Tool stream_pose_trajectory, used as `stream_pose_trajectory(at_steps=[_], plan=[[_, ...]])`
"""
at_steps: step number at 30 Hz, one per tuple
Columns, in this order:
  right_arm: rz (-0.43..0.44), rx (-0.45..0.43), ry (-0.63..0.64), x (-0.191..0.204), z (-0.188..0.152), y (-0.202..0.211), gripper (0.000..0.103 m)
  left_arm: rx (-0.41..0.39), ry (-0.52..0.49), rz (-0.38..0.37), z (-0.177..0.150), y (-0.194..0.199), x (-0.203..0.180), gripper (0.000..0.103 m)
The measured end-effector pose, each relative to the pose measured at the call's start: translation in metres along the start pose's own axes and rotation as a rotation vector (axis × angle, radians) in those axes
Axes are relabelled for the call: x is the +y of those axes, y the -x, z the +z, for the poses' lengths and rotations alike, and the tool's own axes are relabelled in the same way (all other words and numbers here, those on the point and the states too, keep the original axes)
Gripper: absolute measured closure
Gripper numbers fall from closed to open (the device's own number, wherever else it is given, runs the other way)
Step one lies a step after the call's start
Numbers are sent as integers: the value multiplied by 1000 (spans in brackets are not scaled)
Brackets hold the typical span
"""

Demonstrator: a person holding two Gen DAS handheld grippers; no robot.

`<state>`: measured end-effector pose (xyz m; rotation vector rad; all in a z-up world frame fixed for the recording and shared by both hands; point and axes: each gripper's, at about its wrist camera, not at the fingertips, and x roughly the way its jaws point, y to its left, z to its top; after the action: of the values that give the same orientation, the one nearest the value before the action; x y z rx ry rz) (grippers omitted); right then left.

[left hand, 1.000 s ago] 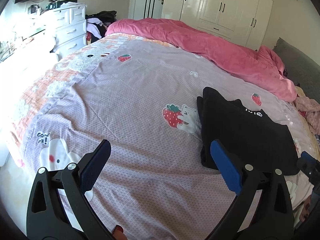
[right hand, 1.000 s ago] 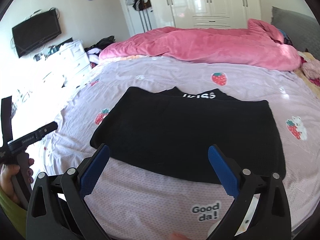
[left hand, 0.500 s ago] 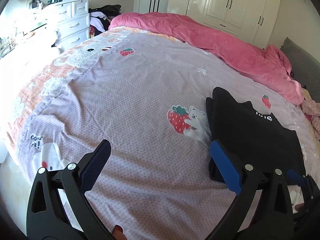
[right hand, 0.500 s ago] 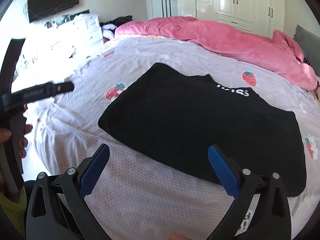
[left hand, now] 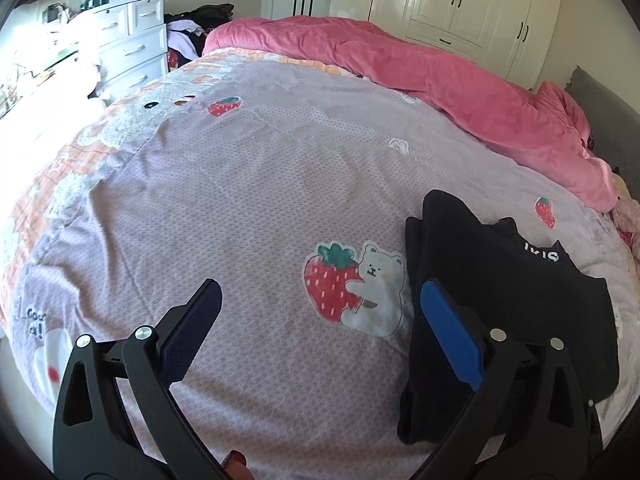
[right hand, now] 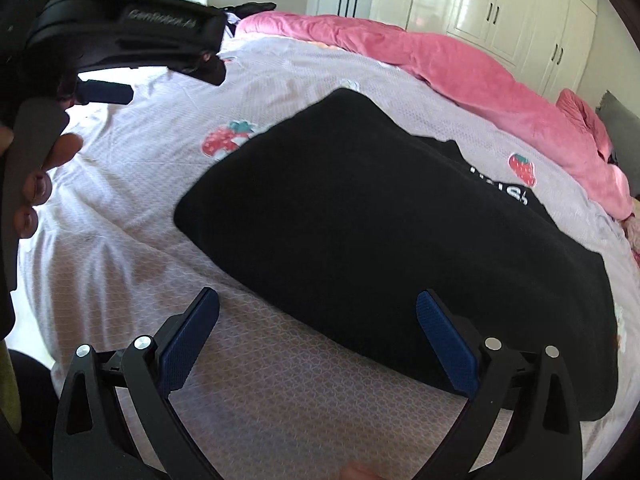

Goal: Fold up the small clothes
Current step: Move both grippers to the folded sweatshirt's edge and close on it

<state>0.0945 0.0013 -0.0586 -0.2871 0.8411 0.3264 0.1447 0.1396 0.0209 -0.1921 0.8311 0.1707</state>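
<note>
A folded black garment with white lettering lies flat on the lilac bedsheet; in the left wrist view the same black garment sits at the right. My right gripper hovers open just in front of its near edge, holding nothing. My left gripper is open over the bare bedsheet, its right finger beside the garment's left edge. In the right wrist view, the left gripper's body and the hand holding it fill the upper left.
A pink duvet is bunched along the bed's far side. White drawers stand at the far left with dark clothes piled beside them, and white wardrobes line the back wall. A strawberry-and-bear print lies between the left gripper's fingers.
Both grippers have moved forward and lower toward the bed, and the right wrist view has swung left. The left gripper now sits much closer to the right one. The garment has not moved.
</note>
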Motion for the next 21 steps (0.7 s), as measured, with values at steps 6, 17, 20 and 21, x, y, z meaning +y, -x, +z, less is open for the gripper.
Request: stream_pose_trajectory(at_steps=[6, 17, 20, 21], plan=[[-22, -9, -11, -6, 0, -14, 4, 15, -22, 2, 7, -19, -13, 10], [-114, -70, 35, 2, 17, -27, 4, 37, -14, -16, 19, -48, -27, 10], [-121, -94, 18, -1, 20, -27, 5, 62, -22, -26, 20, -58, -32, 10], [-111, -100, 7, -3, 20, -26, 6, 74, -20, -38, 21, -60, -32, 10]])
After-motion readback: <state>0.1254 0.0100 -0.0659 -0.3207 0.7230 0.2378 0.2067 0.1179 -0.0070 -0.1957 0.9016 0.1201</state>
